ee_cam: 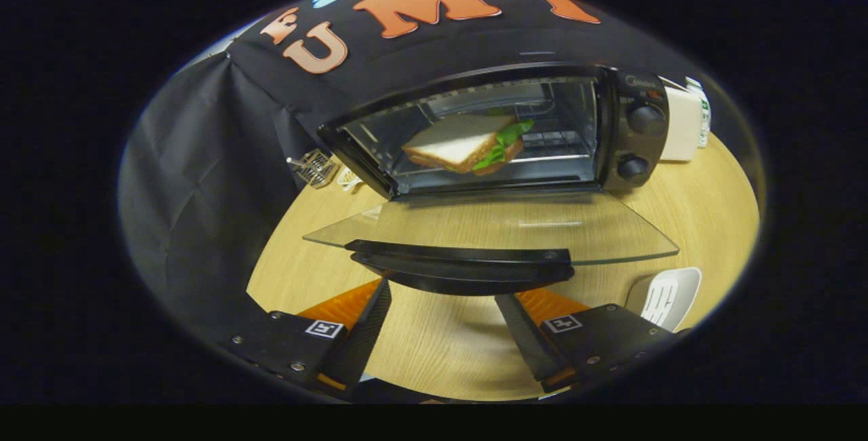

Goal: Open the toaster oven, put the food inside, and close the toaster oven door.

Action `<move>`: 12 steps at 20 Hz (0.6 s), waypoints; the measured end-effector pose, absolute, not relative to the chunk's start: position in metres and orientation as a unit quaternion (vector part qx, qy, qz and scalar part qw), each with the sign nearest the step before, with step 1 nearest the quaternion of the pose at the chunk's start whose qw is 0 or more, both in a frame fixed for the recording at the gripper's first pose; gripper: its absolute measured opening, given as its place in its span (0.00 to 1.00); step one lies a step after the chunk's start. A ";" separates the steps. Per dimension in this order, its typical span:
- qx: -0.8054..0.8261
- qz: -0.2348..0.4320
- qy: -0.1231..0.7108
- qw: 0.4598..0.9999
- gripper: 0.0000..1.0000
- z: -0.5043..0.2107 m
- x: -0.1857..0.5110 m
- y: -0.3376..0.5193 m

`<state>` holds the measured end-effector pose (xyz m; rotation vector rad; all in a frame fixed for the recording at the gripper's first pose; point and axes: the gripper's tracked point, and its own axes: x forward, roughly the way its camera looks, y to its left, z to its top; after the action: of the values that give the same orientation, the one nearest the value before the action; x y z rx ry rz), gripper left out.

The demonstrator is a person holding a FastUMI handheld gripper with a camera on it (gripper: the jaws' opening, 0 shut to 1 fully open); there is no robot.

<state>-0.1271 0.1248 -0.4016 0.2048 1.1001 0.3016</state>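
In the gripper view, the toaster oven (502, 132) stands on the pale wooden surface (705, 210) with its back toward the black cloth wall. Its glass door (495, 227) is swung fully down and lies roughly level, hinged at the oven's lower front edge, and the door's dark handle (461, 266) runs along the edge farthest from the oven. Inside the oven, on the wire rack, sits the sandwich (468, 144), tilted, with white bread on top and green lettuce showing at its side nearest the oven's two control knobs (641, 142). The hand-held gripper (441, 322) is spread wide and holds nothing; its two fingers sit just short of the door handle, one to each side of the handle's middle, not touching it. Beyond the oven's knob side stands a white container (681, 123). On the oven's other side, near the cloth, lies a small wire rack (315, 168). A white plastic object (668, 295) rests on the surface beside the door's corner on the knob side.
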 end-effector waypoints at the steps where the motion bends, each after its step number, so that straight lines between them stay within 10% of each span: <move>1: 0.096 0.141 0.515 0.840 0.91 -0.397 -0.120 0.126; 12: 0.087 0.108 0.463 0.876 0.91 -0.361 -0.031 0.123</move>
<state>-0.0309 0.1230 -0.3614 0.1819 0.9657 0.2257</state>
